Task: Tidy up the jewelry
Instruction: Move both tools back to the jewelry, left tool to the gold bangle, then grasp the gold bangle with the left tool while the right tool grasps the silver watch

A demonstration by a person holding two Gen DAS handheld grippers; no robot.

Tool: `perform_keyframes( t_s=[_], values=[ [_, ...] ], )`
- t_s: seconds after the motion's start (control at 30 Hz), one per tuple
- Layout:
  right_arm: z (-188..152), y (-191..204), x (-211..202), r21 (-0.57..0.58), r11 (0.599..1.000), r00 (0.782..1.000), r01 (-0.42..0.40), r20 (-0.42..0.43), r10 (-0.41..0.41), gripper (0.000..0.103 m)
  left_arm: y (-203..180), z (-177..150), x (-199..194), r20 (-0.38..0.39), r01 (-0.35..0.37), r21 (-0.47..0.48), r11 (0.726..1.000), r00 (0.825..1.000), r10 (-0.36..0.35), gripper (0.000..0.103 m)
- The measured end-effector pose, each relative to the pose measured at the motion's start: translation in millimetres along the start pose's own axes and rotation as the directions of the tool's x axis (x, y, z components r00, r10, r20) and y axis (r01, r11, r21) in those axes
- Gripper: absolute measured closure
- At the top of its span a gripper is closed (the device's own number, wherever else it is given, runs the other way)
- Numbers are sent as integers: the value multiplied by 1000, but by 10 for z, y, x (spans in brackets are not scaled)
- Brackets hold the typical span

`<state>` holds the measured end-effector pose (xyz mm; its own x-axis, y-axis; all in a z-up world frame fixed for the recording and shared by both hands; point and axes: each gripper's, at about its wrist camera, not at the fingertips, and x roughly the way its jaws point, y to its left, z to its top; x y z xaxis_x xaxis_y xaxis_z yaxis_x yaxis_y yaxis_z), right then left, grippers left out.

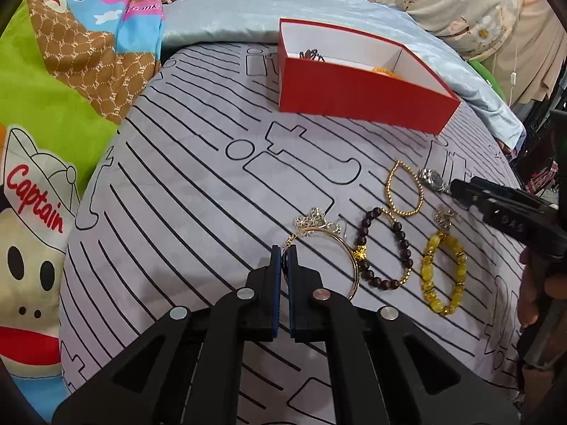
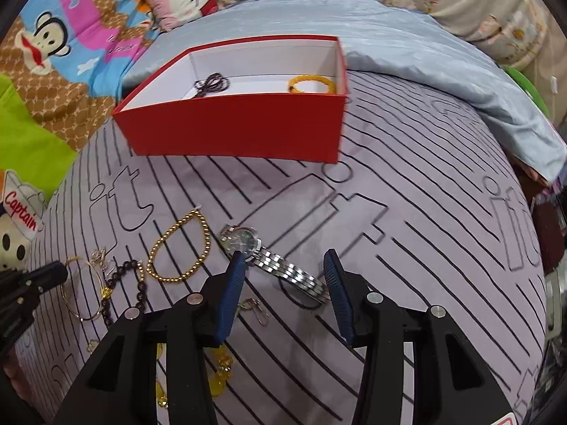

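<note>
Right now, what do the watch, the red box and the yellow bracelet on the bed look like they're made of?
Watch: polished metal, probably steel; its silver links flash bright highlights. Red box: stiff cardboard, matte red outside, white inside, with thin flat walls. Yellow bracelet: glossy translucent beads, maybe glass, resin or stone; light glows through them, so I can't tell which.

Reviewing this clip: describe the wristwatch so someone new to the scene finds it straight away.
Start at the red box on the striped grey bedsheet, then look nearer the camera. The wristwatch lies right of the gold bead bracelet, between the open right tongs. It alone has a dark dial and silver link band.
</note>
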<state>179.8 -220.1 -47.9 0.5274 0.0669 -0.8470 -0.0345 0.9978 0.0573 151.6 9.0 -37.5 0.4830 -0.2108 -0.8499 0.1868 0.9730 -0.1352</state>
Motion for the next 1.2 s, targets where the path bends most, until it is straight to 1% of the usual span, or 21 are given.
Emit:
perform_keyframes(
  t_s=[0.07, 0.17, 0.27, 0.3, 0.37, 0.43, 0.6, 0.73, 0.97, 1.1, 1.2],
  values=[
    [15, 48, 48, -33, 999, 1000, -24, -7, 24, 58, -6, 31, -35, 7, 4, 0, 1000, 1000, -4, 101],
    [43, 129, 126, -94, 995, 999, -31, -14, 30, 58, -12, 84, -79, 16, 12, -3, 1000, 1000, -12, 101],
    [69, 163, 192, -116, 993, 999, -36, -20, 34, 59, -20, 121, -102, 22, 16, -2, 1000, 1000, -16, 101],
    [81, 169, 204, -121, 992, 999, -36, -19, 34, 60, -19, 133, -98, 19, 22, -4, 1000, 1000, -21, 101],
    [101, 166, 215, -125, 991, 999, -38, -16, 36, 68, -15, 147, -90, 18, 23, -8, 1000, 1000, -23, 101],
    [124, 151, 222, -120, 992, 999, -47, -17, 45, 79, -10, 154, -78, 15, 24, -11, 1000, 1000, -24, 101],
    [109, 127, 203, -106, 993, 999, -44, -14, 43, 80, 7, 165, -63, 13, 25, -15, 1000, 1000, -25, 101],
    [66, 79, 105, -60, 997, 999, -46, -2, 45, 80, 11, 182, -70, 16, 27, -18, 999, 1000, -27, 101],
    [50, -24, -245, 17, 999, 998, -48, 50, 47, 80, -19, 282, -160, 46, 46, -11, 999, 998, -46, 101],
    [110, -73, -465, 50, 998, 996, -41, 83, 37, 80, -53, 385, -246, 78, 58, -5, 998, 995, -58, 101],
    [216, -114, -628, 72, 996, 992, -48, 118, 39, 80, -64, 480, -301, 98, 71, -7, 997, 993, -70, 101]
  ],
)
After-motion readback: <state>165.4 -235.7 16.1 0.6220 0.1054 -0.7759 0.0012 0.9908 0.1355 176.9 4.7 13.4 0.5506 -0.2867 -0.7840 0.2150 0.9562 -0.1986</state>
